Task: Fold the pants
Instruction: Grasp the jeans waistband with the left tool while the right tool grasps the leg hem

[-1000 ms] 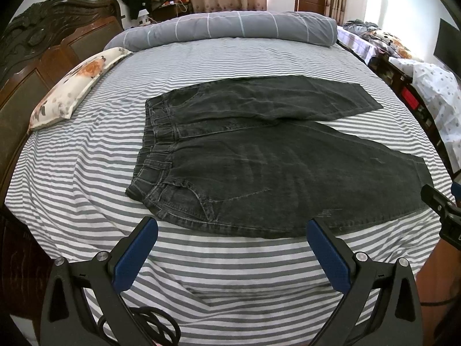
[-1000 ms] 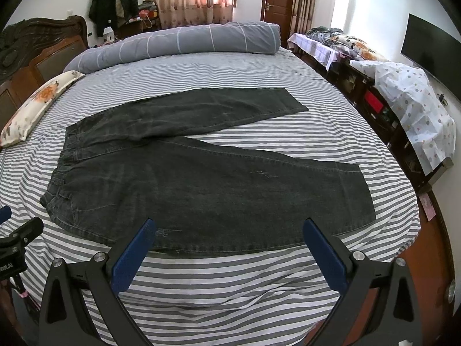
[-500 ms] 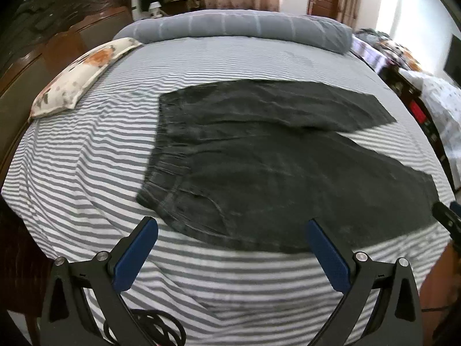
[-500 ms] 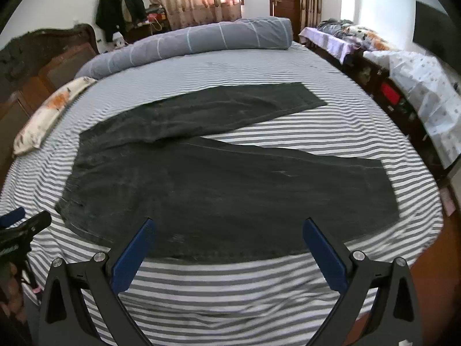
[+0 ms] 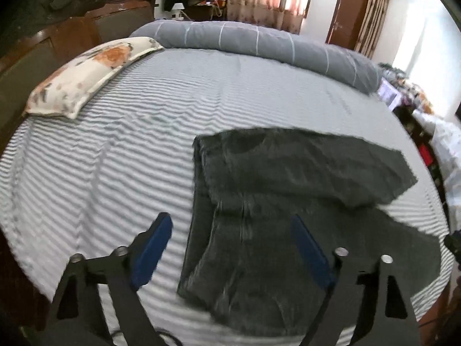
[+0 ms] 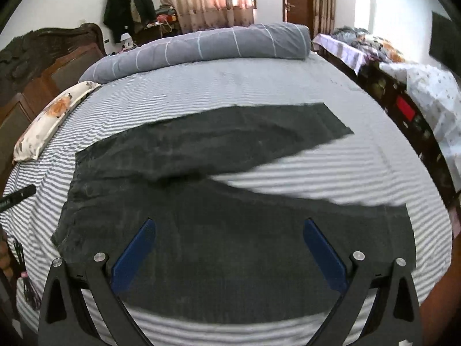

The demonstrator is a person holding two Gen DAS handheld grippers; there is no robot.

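Dark grey denim pants point(image 5: 288, 201) lie flat on the striped bed point(image 5: 115, 158), legs spread apart in a V, waistband to the left. My left gripper point(image 5: 230, 227) is open and empty, above the waistband end. My right gripper point(image 6: 227, 230) is open and empty, above the near leg of the pants point(image 6: 230, 216). The far leg point(image 6: 259, 127) runs to the right. The left gripper's tip shows at the left edge of the right wrist view point(image 6: 17, 196).
A floral pillow point(image 5: 92, 72) lies at the far left by the wooden headboard point(image 5: 57, 28). A rolled grey duvet point(image 5: 259, 40) lies along the far side. A low cabinet with cloths point(image 6: 403, 86) stands along the right side of the bed.
Both grippers have moved forward and lower over the pants. The left one has swung toward the waistband; the right one is now over the near leg. Both stay open.
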